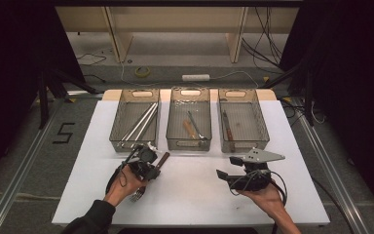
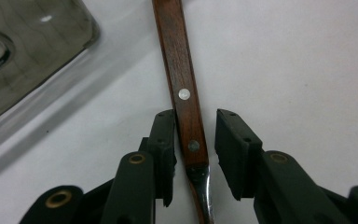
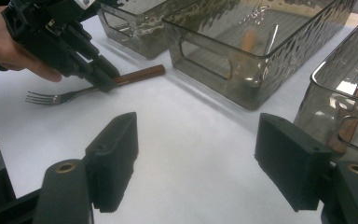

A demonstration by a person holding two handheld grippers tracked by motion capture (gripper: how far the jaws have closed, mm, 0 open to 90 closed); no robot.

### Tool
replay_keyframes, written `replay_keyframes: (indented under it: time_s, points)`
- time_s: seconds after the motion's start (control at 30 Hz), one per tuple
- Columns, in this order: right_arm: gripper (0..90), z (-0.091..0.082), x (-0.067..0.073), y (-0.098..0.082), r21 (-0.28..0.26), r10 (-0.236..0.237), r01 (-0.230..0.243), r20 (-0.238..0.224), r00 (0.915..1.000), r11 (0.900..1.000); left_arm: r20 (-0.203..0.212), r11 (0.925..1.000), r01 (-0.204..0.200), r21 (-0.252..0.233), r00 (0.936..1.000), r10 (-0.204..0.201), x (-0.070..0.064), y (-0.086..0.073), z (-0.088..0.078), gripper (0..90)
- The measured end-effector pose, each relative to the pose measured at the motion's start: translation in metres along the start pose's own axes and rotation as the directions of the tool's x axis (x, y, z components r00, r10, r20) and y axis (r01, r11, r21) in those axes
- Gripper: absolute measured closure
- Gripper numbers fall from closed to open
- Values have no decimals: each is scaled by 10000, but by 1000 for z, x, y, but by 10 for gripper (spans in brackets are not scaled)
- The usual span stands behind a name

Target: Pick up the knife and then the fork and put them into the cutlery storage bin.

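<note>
Fork [image 3: 58,96] position: flat on the white bench [image 1: 195,195], just in front of the left bin [image 1: 135,119], tines toward the person and wooden handle [image 2: 182,84] pointing away toward the bins. Left gripper [image 2: 193,149] straddles that handle near the joint with the metal neck; its jaws stand a little apart, 1 on each side, the handle between them but not yet pinched — a narrow gap shows at the right pad. The handle's long axis runs straight between the pads, so closing across it should seat the grip. Right gripper [image 3: 196,158] hovers over bare bench farther right, jaws spread wide and empty — well apart from the fork. 3 clear bins stand side by side behind; the middle bin [image 1: 189,119] holds wooden-handled cutlery. Nothing blocks the closing move.
</note>
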State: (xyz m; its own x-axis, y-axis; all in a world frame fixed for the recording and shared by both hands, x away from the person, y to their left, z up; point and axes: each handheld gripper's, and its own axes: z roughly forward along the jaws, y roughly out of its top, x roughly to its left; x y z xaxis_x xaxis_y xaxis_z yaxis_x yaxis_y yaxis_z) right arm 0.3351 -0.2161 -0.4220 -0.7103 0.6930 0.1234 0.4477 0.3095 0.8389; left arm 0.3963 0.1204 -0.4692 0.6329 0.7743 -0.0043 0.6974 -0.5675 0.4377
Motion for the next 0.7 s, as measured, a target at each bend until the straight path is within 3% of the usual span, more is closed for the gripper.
replay_keyframes:
  time_s: [0.43,0.7]
  points:
    - [314,0,1,0,-37,-50,50,-2,10000,10000,53,9998,-209,-50,9998,209,-3,-1,0,758]
    - [316,0,1,1,-59,-85,85,-23,10000,9999,-21,9979,-608,-201,9981,608,-4,-2,-2,765]
